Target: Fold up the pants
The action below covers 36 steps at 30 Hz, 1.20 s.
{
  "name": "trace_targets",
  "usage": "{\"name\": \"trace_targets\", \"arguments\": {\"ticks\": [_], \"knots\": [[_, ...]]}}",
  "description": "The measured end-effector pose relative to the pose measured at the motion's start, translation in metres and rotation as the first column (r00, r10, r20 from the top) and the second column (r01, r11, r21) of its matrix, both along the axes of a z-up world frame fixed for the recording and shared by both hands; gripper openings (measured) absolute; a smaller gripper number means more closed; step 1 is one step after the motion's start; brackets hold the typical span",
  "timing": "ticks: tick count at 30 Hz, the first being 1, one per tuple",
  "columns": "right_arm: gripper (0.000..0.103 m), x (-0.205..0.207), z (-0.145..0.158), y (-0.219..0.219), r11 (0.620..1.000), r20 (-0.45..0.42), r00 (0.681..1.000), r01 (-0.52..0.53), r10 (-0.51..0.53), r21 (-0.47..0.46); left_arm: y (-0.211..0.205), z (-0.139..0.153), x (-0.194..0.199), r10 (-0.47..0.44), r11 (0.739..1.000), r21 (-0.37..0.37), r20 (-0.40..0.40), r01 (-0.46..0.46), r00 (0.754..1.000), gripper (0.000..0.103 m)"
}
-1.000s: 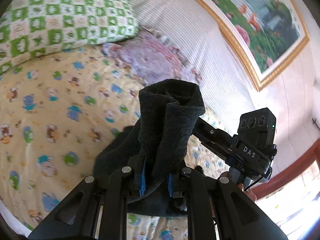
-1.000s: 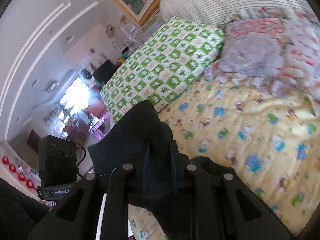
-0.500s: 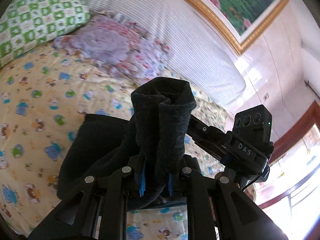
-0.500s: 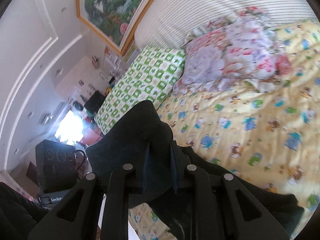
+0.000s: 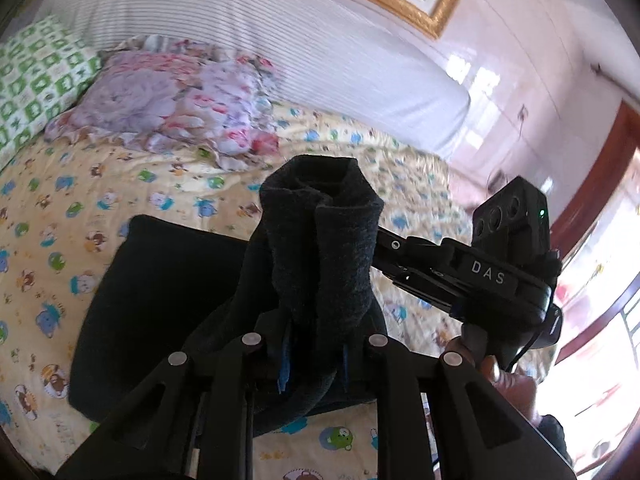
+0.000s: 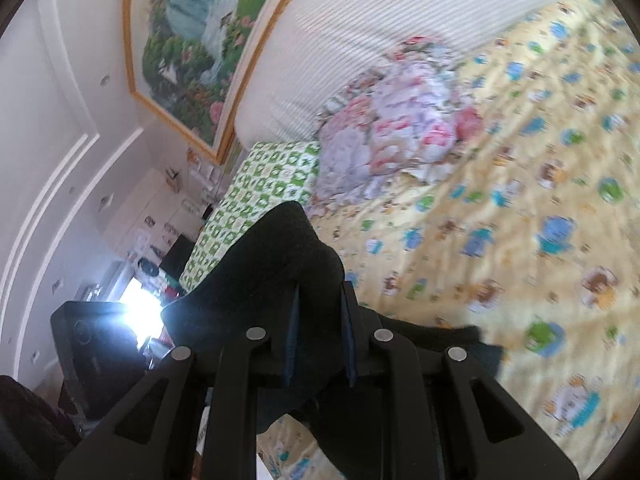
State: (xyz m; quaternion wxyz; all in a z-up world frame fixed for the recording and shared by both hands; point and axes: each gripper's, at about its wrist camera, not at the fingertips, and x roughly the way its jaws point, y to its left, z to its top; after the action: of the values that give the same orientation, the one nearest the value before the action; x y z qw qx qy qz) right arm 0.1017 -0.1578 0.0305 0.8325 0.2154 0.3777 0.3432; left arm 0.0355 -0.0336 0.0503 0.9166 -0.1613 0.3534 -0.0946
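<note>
Currently: left gripper (image 5: 314, 354) fingers clamp black pants (image 5: 324, 240); right gripper (image 6: 318, 338) fingers likewise, above bed (image 6: 520, 200).

A floral pillow (image 5: 168, 108) lies beside a green checked pillow (image 5: 36, 84).

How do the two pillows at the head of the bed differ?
The green checked pillow has a regular grid of green and white squares; the floral pillow is pink and lilac with a loose flower print. The green checked pillow looks smooth and flat, the floral pillow rumpled with a frilled edge. Both lie side by side on the yellow cartoon sheet against the striped headboard.
</note>
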Motion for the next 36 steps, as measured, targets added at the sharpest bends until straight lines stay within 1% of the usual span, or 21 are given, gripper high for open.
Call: {"name": "trace_targets", "arguments": {"ticks": [3, 5, 6, 7, 8, 10, 11, 12, 15, 17, 19, 20, 21, 22, 25, 27, 28, 32, 36], "knots": [[0.025, -0.003, -0.01, -0.016, 0.998, -0.027, 0.998, 0.058, -0.059, -0.023, -0.012, -0.007, 0.006, -0.028, 0.999, 0.023, -0.008, 0.028, 1.0, 0.024], [0.025, -0.006, -0.013, -0.023, 0.996, -0.033, 0.996, 0.081, -0.082, -0.037, -0.017, -0.008, 0.006, -0.052, 0.998, 0.025, -0.002, 0.052, 0.999, 0.042], [0.025, -0.01, -0.013, -0.027, 0.995, -0.029, 0.995, 0.089, -0.091, -0.044, -0.019, -0.009, 0.006, -0.076, 0.997, 0.016, 0.0, 0.076, 0.997, 0.046], [0.025, -0.012, -0.013, -0.029, 0.994, -0.026, 0.995, 0.096, -0.097, -0.046, -0.021, -0.01, 0.005, -0.087, 0.996, 0.016, 0.001, 0.087, 0.996, 0.052], [0.025, -0.016, -0.013, -0.032, 0.993, -0.025, 0.994, 0.105, -0.106, -0.048, -0.024, -0.01, 0.004, -0.095, 0.995, 0.02, 0.002, 0.095, 0.995, 0.057], [0.035, -0.022, -0.012, -0.04, 0.987, -0.021, 0.989, 0.145, -0.146, -0.066, -0.029, -0.012, 0.003, -0.122, 0.992, 0.024, -0.003, 0.122, 0.993, 0.058], [0.045, -0.026, -0.011, -0.044, 0.983, -0.015, 0.985, 0.169, -0.171, -0.075, -0.03, -0.014, 0.001, -0.129, 0.991, 0.03, -0.005, 0.129, 0.992, 0.058], [0.05, -0.029, -0.01, -0.048, 0.979, -0.01, 0.982, 0.187, -0.188, -0.077, -0.032, -0.015, 0.0, -0.134, 0.99, 0.034, -0.007, 0.134, 0.991, 0.058], [0.052, -0.039, -0.007, -0.061, 0.967, -0.01, 0.971, 0.239, -0.241, -0.09, -0.031, -0.015, -0.003, -0.151, 0.988, 0.025, -0.01, 0.152, 0.988, 0.06], [0.055, -0.046, -0.005, -0.066, 0.956, -0.01, 0.961, 0.273, -0.276, -0.112, -0.028, -0.014, -0.006, -0.169, 0.986, 0.002, -0.016, 0.169, 0.985, 0.067], [0.065, -0.053, -0.003, -0.072, 0.943, -0.015, 0.949, 0.311, -0.315, -0.119, -0.024, -0.013, -0.01, -0.206, 0.978, -0.034, -0.018, 0.205, 0.978, 0.072], [0.073, -0.057, -0.002, -0.074, 0.939, -0.02, 0.944, 0.324, -0.329, -0.117, -0.022, -0.013, -0.013, -0.22, 0.974, -0.049, -0.016, 0.219, 0.975, 0.074], [0.078, -0.06, 0.0, -0.074, 0.937, -0.022, 0.941, 0.333, -0.337, -0.11, -0.019, -0.012, -0.016, -0.23, 0.971, -0.065, -0.012, 0.229, 0.973, 0.075], [0.079, -0.063, 0.002, -0.074, 0.935, -0.022, 0.939, 0.34, -0.344, -0.103, -0.016, -0.011, -0.019, -0.233, 0.97, -0.076, -0.009, 0.231, 0.973, 0.077], [0.082, -0.074, 0.008, -0.071, 0.932, -0.02, 0.935, 0.352, -0.355, -0.09, -0.004, -0.006, -0.028, -0.231, 0.969, -0.094, 0.004, 0.23, 0.973, 0.077], [0.087, -0.079, 0.013, -0.066, 0.931, -0.015, 0.935, 0.352, -0.355, -0.094, 0.007, -0.001, -0.033, -0.211, 0.972, -0.098, 0.013, 0.211, 0.977, 0.078], [0.088, -0.081, 0.015, -0.062, 0.932, -0.009, 0.936, 0.348, -0.351, -0.097, 0.012, 0.001, -0.035, -0.2, 0.974, -0.102, 0.017, 0.201, 0.98, 0.078], [0.089, -0.09, 0.018, -0.048, 0.938, -0.003, 0.945, 0.325, -0.328, -0.118, 0.039, 0.004, -0.037, -0.133, 0.984, -0.116, 0.016, 0.134, 0.991, 0.08], [0.091, -0.096, 0.012, -0.04, 0.937, -0.011, 0.947, 0.317, -0.322, -0.148, 0.073, -0.001, -0.033, -0.04, 0.991, -0.126, -0.009, 0.039, 0.999, 0.08]]}}
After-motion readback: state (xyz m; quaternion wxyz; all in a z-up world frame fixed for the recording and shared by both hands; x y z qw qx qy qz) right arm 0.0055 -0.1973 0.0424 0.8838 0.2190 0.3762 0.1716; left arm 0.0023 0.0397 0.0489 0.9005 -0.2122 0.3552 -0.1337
